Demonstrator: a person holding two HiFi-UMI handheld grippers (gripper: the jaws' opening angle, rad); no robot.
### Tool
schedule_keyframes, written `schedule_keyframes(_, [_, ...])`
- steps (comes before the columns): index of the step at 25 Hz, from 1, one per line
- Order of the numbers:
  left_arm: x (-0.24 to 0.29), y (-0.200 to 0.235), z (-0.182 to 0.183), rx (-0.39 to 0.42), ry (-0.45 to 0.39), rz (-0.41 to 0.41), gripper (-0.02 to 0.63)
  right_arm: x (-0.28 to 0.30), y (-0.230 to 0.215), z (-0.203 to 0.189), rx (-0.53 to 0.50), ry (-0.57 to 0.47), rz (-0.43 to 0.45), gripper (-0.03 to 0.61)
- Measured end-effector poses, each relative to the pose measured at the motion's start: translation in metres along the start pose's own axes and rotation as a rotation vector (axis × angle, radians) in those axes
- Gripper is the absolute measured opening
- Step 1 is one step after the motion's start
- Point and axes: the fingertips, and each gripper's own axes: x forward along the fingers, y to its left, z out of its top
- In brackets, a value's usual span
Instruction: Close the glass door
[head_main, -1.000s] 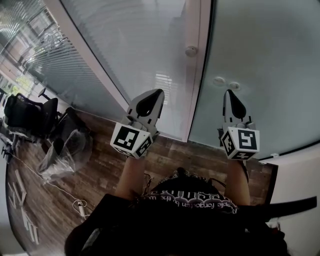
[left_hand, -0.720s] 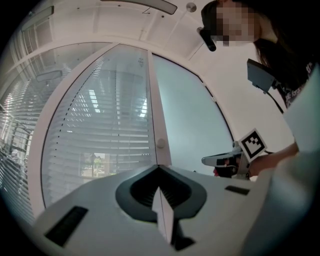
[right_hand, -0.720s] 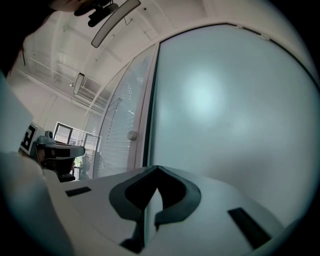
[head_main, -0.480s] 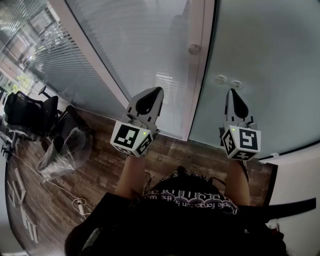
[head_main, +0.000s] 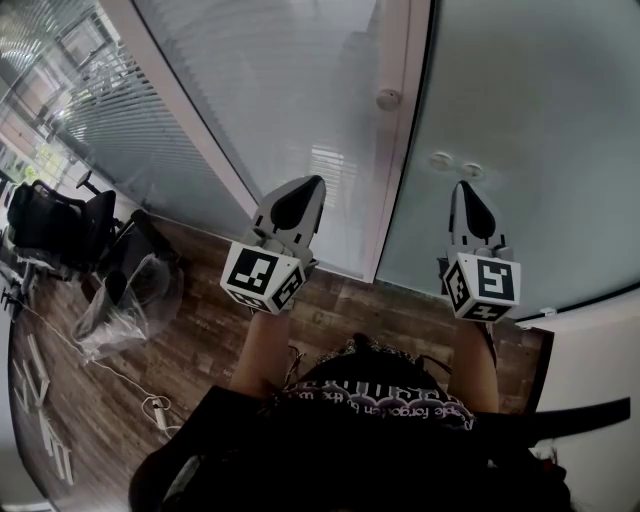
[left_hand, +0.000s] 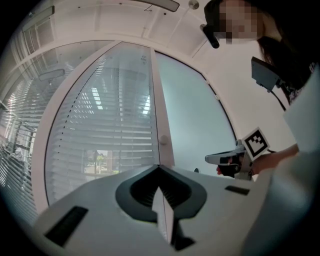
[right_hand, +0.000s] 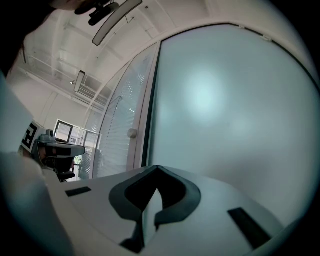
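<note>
Blinded glass pane (head_main: 250, 90) is seen at 11 o'clock. Left gripper (head_main: 316, 184) is held closed, empty, near white frame post (head_main: 392, 170). Frosted glass door (head_main: 530, 130) is seen at 1 o'clock, faced by right gripper (head_main: 461, 186), closed, empty.

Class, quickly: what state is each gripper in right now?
Left white two-jaw gripper: closed, holding nothing.
Right white two-jaw gripper: closed, holding nothing.

Left gripper (head_main: 316, 186) and right gripper (head_main: 461, 186) — 2 tips, jaws together — face the glass door (head_main: 520, 110) (frosted), seemingly not touching.
</note>
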Motion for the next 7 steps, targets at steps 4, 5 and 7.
schedule_keyframes(4, [0.0009, -0.0017, 0.0013, 0.001, 0.002, 0.000, 0.002, 0.0001, -0.0013, -0.0012, -0.009, 0.015, -0.005, 0.003])
schedule_keyframes(5, [0.0011, -0.0019, 0.0016, 0.001, 0.003, -0.001, 0.002, 0.0001, -0.0016, -0.0012, -0.008, 0.017, -0.005, 0.003])
schedule_keyframes(7, [0.0014, -0.0024, 0.0020, 0.001, 0.005, -0.001, 0.002, 0.0001, -0.0022, -0.0012, -0.007, 0.020, -0.006, 0.003])
